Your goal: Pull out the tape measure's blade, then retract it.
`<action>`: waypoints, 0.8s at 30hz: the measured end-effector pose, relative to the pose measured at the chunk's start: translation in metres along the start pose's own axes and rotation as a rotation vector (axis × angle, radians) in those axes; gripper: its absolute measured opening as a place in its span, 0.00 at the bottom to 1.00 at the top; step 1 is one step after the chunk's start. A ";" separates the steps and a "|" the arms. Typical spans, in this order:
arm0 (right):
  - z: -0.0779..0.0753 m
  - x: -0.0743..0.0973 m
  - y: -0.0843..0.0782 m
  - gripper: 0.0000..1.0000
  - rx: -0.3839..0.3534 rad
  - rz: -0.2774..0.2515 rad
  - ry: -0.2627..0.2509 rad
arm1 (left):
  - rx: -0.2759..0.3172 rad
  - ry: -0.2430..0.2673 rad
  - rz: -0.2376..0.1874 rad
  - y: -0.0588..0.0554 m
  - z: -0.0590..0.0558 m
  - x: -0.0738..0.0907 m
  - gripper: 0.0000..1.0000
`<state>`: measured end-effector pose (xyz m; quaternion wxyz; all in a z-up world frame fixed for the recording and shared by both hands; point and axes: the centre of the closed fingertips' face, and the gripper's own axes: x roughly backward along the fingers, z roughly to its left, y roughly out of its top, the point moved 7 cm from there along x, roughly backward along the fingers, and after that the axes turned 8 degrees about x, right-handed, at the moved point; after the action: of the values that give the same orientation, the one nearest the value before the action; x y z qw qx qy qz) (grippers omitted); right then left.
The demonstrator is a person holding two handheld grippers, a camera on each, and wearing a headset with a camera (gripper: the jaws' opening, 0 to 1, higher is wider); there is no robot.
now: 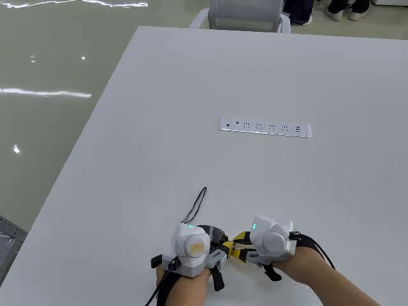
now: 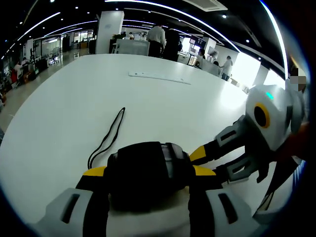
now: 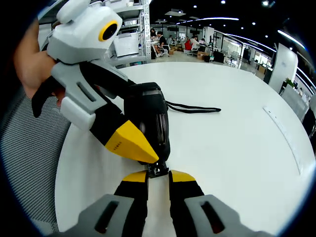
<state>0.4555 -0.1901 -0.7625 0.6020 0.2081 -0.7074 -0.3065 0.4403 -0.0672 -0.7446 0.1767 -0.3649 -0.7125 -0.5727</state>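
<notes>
My left tool point(image 2: 148, 173) clamps the tape measure point(image 3: 148, 118), my right tool point(image 3: 158, 178) pinches only its blade hook point(image 3: 157, 169) at the worktop's point(image 1: 191, 95) near edge, so a pull may slip off.

Readable text: none can be made out in the three views.
Print on the left tongs point(image 2: 148, 173): one short line of small dark characters on the side of the yellow fingertip point(image 3: 129, 141), seen in the right gripper view. It is too small and blurred to read.
Marks on the power strip point(image 1: 265, 127): tiny dark specks beside the sockets of the white strip lying on the bench point(image 1: 191, 95), in the head view. No letter or number can be told.
Case of the tape measure point(image 3: 148, 116): black and glossy, with no lettering sharp enough to read in either gripper view.
</notes>
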 end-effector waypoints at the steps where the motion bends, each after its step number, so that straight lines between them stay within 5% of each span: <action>1: 0.001 0.001 -0.001 0.14 0.009 0.001 0.004 | 0.000 -0.001 0.000 0.000 0.000 0.000 0.62; 24: -0.001 -0.007 0.005 0.13 -0.027 0.019 0.012 | 0.011 -0.006 0.004 0.000 0.000 0.000 0.62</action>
<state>0.4578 -0.1816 -0.7638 0.6118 0.1948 -0.7016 -0.3091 0.4402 -0.0667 -0.7445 0.1775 -0.3672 -0.7153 -0.5674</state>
